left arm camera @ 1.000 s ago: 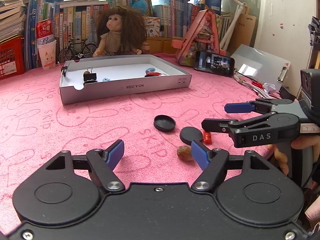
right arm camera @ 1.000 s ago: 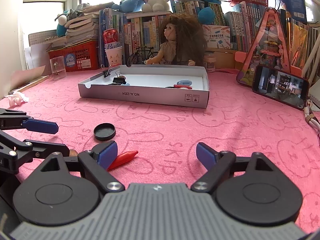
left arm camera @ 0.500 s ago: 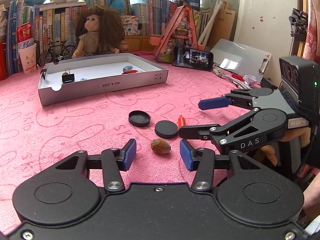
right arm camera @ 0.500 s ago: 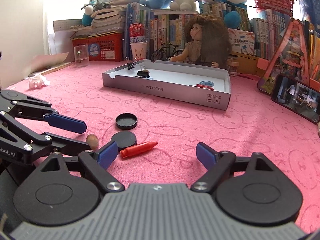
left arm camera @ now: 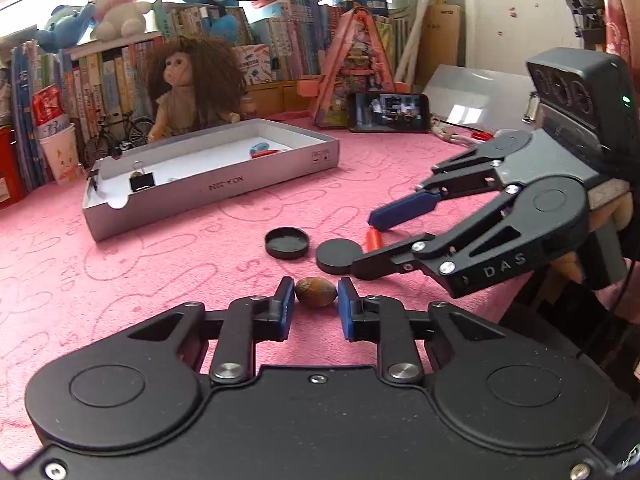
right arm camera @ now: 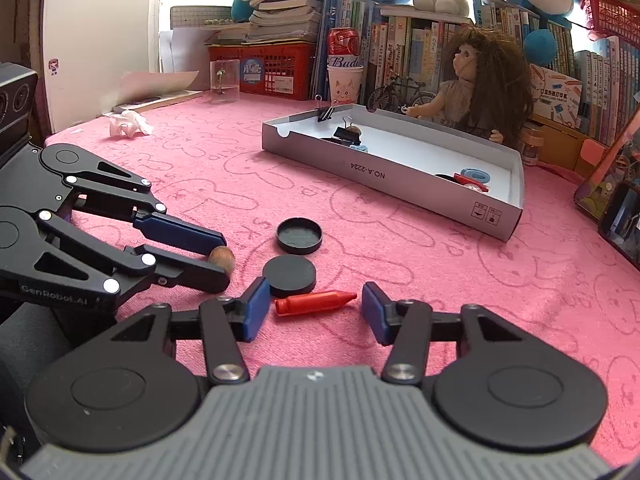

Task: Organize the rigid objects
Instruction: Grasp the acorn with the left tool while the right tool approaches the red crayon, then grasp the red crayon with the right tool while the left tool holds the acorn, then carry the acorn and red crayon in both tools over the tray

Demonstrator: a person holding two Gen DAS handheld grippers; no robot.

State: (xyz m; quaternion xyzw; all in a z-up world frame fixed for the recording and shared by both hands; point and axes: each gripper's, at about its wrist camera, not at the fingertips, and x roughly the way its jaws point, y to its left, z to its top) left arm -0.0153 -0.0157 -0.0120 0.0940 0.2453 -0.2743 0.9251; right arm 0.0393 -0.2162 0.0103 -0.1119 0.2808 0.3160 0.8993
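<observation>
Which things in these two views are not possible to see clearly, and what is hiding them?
- Red crayon, left wrist view: the right gripper covers all but one end.
- Brown nut, right wrist view: the left gripper hides part of it.
- Tray contents, both views: too small; the near wall hides some.
- Phone, right wrist view: cut off by the picture edge.

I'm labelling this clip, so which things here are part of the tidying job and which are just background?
In play: brown nut pinched by the left gripper; red crayon between the closing, not yet gripping right gripper; two black lids; grey box.

Lying about: doll, phone, books, crumpled tissue.
</observation>
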